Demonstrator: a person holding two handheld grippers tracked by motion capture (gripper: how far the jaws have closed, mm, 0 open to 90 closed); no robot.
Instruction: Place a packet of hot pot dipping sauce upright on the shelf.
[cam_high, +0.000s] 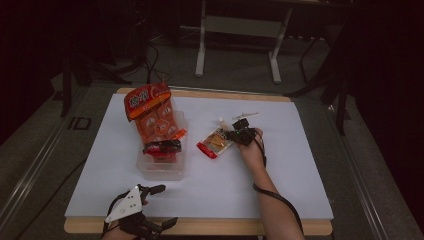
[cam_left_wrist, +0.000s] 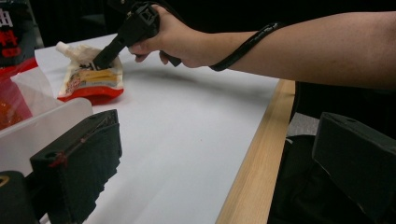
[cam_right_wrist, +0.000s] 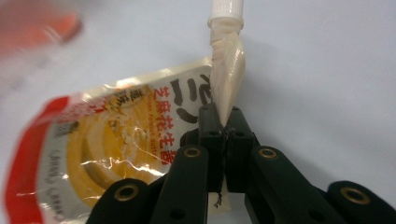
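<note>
Your left tongs (cam_high: 150, 207) sit idle at the near edge of the white-covered surface (cam_high: 280, 165), jaws spread wide with nothing between them, as the left gripper view shows. Next over, the clear plastic tub (cam_high: 162, 167) already holds tall orange-red snack bags (cam_high: 152, 117) standing up out of it, plus a darker red pack low inside; my guess is you're loading snacks into the tub, so that part looks done. Right of the tub, apart from it, the small spouted pouch with red edges and a yellow printed front (cam_high: 216, 142) lies on the surface, not yet in the tub. Your right tongs (cam_right_wrist: 223, 135) are pressed together on the pouch's edge just below the white capped spout. Pouch looks soft, crinkly and glossy, and flat. Left to do, likely: lift it and drop it in the tub.
</note>
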